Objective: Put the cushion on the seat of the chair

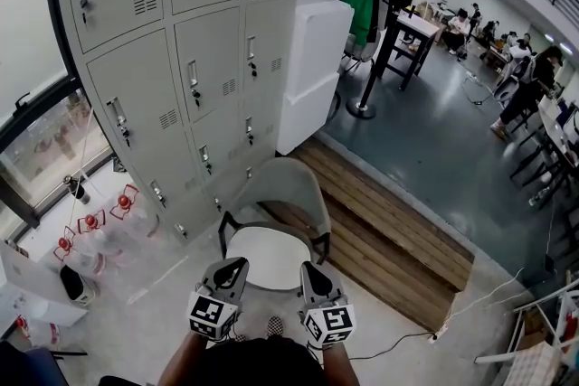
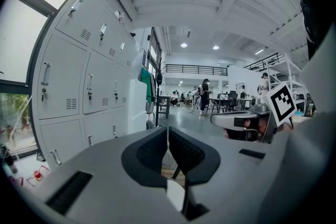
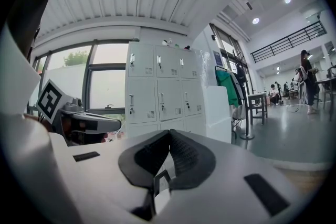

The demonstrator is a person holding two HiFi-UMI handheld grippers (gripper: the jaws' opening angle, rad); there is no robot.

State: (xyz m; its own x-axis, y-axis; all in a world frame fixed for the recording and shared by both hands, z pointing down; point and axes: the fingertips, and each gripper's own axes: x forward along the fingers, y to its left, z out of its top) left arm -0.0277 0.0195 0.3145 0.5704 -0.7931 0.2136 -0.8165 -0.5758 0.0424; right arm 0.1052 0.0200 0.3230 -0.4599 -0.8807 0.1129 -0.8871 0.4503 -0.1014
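Note:
A white round cushion (image 1: 267, 256) lies flat on the seat of the grey shell chair (image 1: 288, 187) with black arms. Both grippers hover side by side just in front of the seat's near edge, pointing toward the chair. My left gripper (image 1: 237, 266) is shut with nothing between its black pads (image 2: 152, 152). My right gripper (image 1: 308, 268) is shut too and holds nothing; its pads (image 3: 181, 153) meet at the tips. In each gripper view only a sliver of white shows below the jaws; the chair itself is mostly hidden.
Grey lockers (image 1: 194, 59) stand behind and left of the chair, with a white cabinet (image 1: 312, 72) beside them. A wooden platform (image 1: 389, 230) runs to the right. Red-topped items (image 1: 89, 223) sit on the floor at left. A cable (image 1: 470, 303) lies at the right.

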